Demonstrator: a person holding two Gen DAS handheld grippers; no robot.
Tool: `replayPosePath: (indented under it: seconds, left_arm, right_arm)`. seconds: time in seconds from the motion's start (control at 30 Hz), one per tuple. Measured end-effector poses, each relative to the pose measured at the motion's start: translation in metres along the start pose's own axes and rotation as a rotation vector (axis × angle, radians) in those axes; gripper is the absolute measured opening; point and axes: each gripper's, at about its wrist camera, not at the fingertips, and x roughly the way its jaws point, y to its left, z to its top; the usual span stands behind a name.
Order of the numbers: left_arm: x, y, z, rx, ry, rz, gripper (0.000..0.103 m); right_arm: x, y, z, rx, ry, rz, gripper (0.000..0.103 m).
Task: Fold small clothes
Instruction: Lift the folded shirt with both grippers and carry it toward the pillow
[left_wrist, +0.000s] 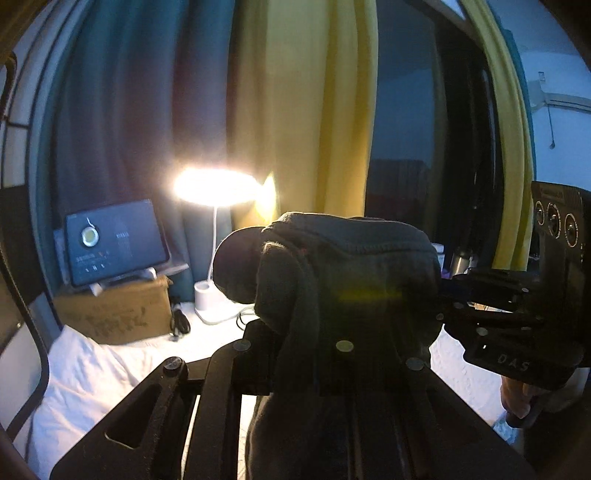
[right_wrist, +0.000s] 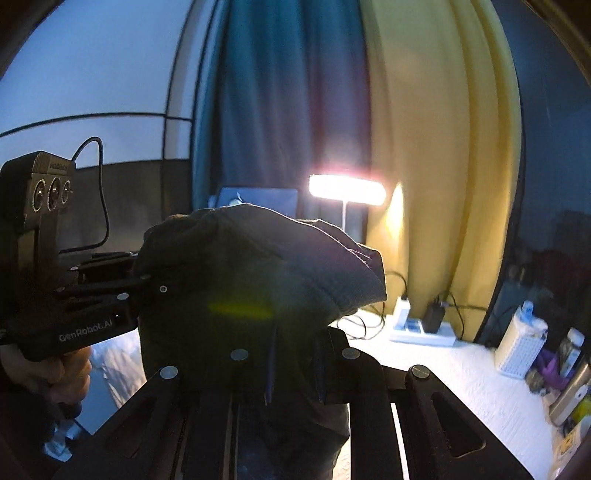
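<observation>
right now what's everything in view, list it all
dark garment: 1, dark grey, lifted off the bed between both grippers
desk lamp: 1, white, lit, behind the garment
tablet: 1, dark screen, on a stand on the cardboard box
cardboard box: 1, brown, far left on the bed
curtains: yellow and teal, behind
power strip: 1, white, plugs in it, right of the lamp
bottles: several, far right
bedsheet: white, below
left gripper: black, appears shut on the garment
right gripper: black, appears shut on the garment
</observation>
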Motion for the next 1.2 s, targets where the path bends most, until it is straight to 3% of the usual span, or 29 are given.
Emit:
replayPosePath:
  seconds: [0.47, 0.67, 0.93, 1.2]
  left_arm:
    - [-0.072, 0.027, 0.01, 0.014, -0.126, 0.092, 0.011]
    - [-0.079, 0.05, 0.006, 0.003, -0.116, 0.128, 0.011]
    - [-0.04, 0.08, -0.011, -0.041, -0.019, 0.142, 0.007]
    - [0.013, 0.102, -0.025, -0.078, 0.094, 0.139, 0.007]
  right_arm:
    - [-0.03, 0.063, 0.029, -0.109, -0.094, 0.074, 0.015]
    - [-0.016, 0.083, 0.026, -0.135, -0.076, 0.124, 0.014]
    - [0.025, 0.077, 0.015, -0.082, -0.006, 0.124, 0.01]
    - [0.082, 0.045, 0.001, -0.002, 0.08, 0.111, 0.009]
